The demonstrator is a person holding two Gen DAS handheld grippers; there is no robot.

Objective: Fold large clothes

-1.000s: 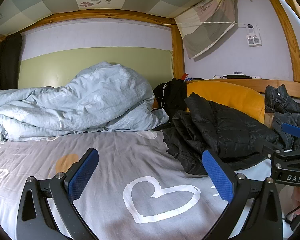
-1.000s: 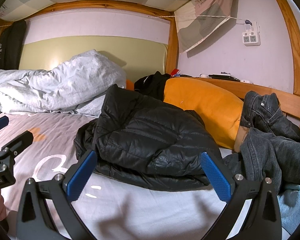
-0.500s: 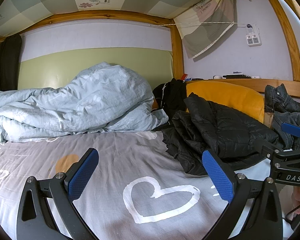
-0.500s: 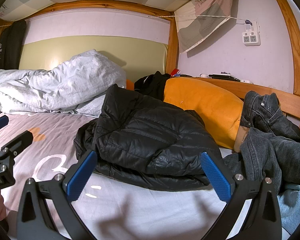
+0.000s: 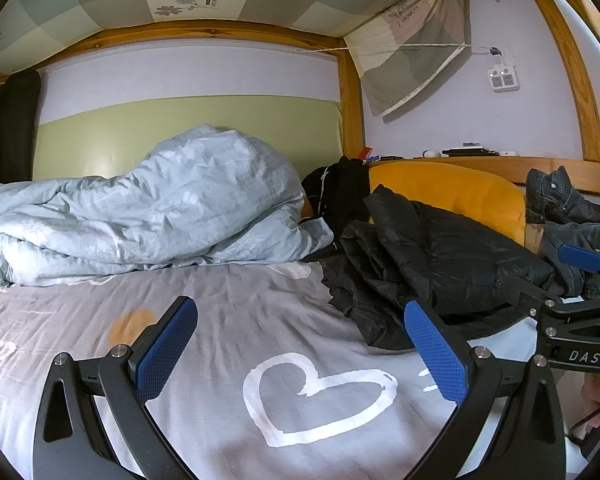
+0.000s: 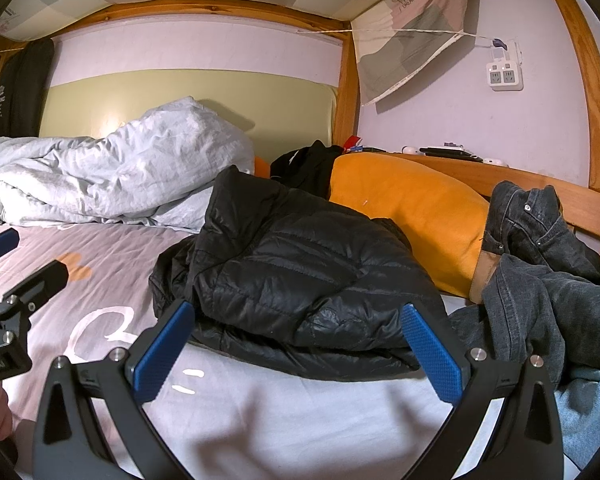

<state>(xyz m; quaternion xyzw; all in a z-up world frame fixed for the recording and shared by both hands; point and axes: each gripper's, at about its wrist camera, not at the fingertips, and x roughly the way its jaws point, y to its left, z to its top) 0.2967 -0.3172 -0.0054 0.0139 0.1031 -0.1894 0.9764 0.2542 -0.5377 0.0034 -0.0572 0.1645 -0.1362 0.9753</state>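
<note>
A black puffer jacket (image 6: 300,276) lies in a loose heap on the bed, in front of an orange pillow (image 6: 412,208); it also shows in the left wrist view (image 5: 432,256) at the right. My right gripper (image 6: 296,344) is open and empty, just short of the jacket's near edge. My left gripper (image 5: 300,340) is open and empty, above the grey sheet (image 5: 236,304) with a white heart print, left of the jacket. Dark jeans (image 6: 540,276) lie crumpled to the right of the jacket.
A bunched pale blue duvet (image 5: 148,208) fills the back left of the bed. Another black garment (image 6: 304,164) sits behind the jacket by the wooden bedpost (image 6: 346,100). A wooden shelf (image 6: 500,176) with small items runs along the right wall.
</note>
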